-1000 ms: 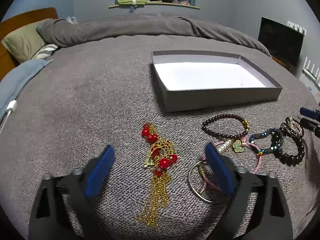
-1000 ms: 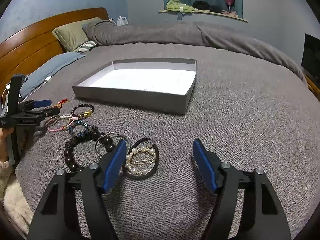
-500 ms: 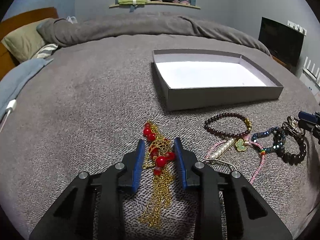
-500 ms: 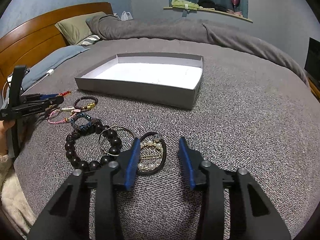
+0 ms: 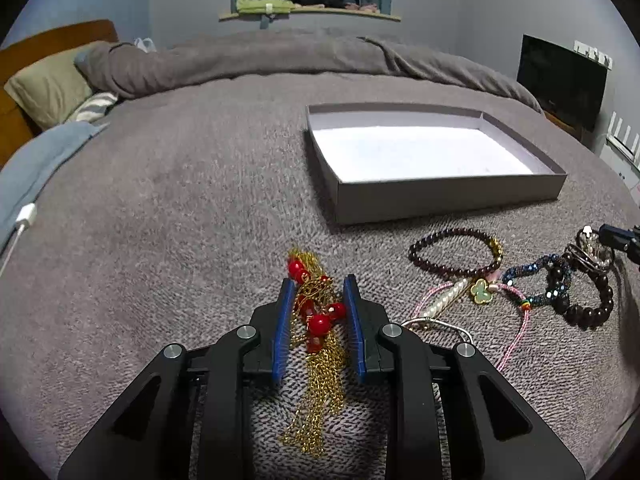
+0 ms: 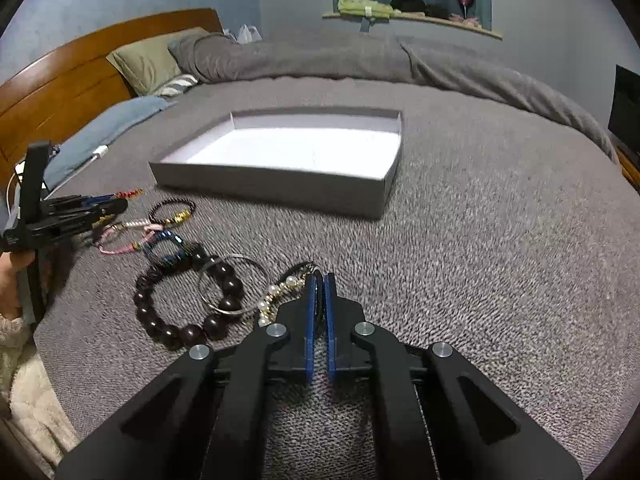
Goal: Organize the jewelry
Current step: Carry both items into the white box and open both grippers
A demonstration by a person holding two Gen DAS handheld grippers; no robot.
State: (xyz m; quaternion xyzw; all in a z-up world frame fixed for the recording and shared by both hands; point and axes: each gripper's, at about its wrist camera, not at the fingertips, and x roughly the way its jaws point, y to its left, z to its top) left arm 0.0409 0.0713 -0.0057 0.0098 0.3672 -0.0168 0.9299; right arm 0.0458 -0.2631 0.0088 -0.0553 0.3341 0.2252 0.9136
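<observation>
- The step in hand is the pick-up: both grippers are low on the grey bedspread (image 5: 168,200), each closing on one piece from the row of jewelry, and the open grey box (image 5: 440,196) beyond them has nothing in it.
- The left gripper (image 5: 318,308) has just been narrowing its jaws around the gold chain with red beads (image 5: 318,320); the blue pads stand close on either side of the bead cluster and seem to press it, while the chain's tail trails on the bedspread under the gripper.
- The right gripper (image 6: 319,304) has just been closing and is now almost fully shut, pinching the dark ring of the pearl hair tie (image 6: 280,292) (the pearls bunch up just to its left).
- The other pieces lie loose between the two grippers: a dark bead bracelet (image 6: 180,312), a thin silver bangle (image 6: 234,286) lying over it, and a pink cord bracelet (image 6: 120,240).
- Next, I judge, each gripper needs a straight lift and a carry to the box. The chain's dangling tail must clear the box wall, and the hair tie lies right beside the bangle, which it could snag.
</observation>
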